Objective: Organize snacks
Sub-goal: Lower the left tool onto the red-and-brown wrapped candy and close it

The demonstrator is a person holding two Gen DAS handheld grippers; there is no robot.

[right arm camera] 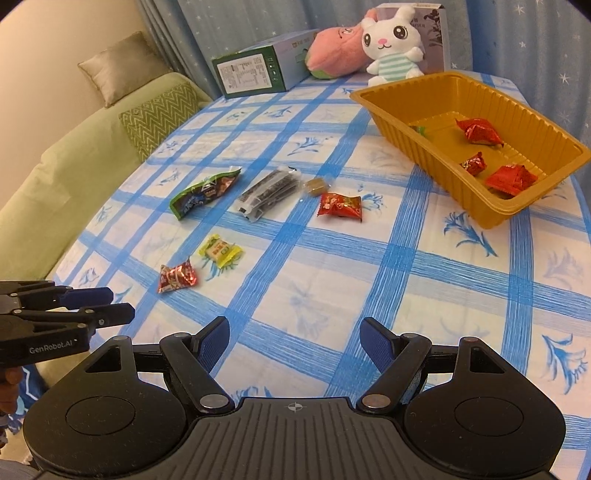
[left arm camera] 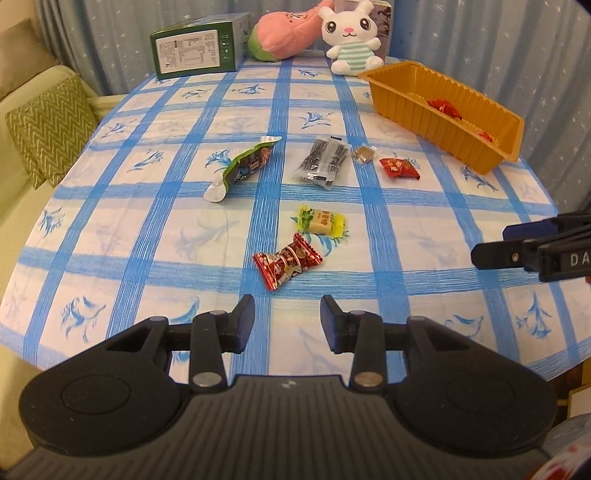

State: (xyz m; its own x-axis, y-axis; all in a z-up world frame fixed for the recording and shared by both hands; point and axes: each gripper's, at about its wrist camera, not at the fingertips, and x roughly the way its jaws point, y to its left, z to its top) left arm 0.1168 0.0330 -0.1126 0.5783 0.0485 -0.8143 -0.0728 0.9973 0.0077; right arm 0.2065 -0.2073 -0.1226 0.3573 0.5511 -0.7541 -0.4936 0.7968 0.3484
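Observation:
Several wrapped snacks lie on the blue-checked tablecloth: a red candy (left arm camera: 287,260) (right arm camera: 176,278), a yellow candy (left arm camera: 322,220) (right arm camera: 220,251), a green packet (left arm camera: 247,167) (right arm camera: 205,194), a black packet (left arm camera: 322,162) (right arm camera: 267,194), a small brown sweet (left arm camera: 364,153) (right arm camera: 314,185) and another red candy (left arm camera: 399,168) (right arm camera: 340,206). An orange tray (left arm camera: 410,105) (right arm camera: 424,147) at the right holds three red candies (right arm camera: 478,133). My left gripper (left arm camera: 287,317) (right arm camera: 118,304) is open and empty, just short of the nearest red candy. My right gripper (right arm camera: 294,338) (left arm camera: 491,243) is open and empty above the cloth.
A green box (left arm camera: 197,48) (right arm camera: 255,72), a pink plush (left arm camera: 286,35) (right arm camera: 336,51) and a white rabbit plush (left arm camera: 351,35) (right arm camera: 393,44) stand at the table's far edge. A green sofa with cushions (left arm camera: 48,125) (right arm camera: 155,114) lies left of the table.

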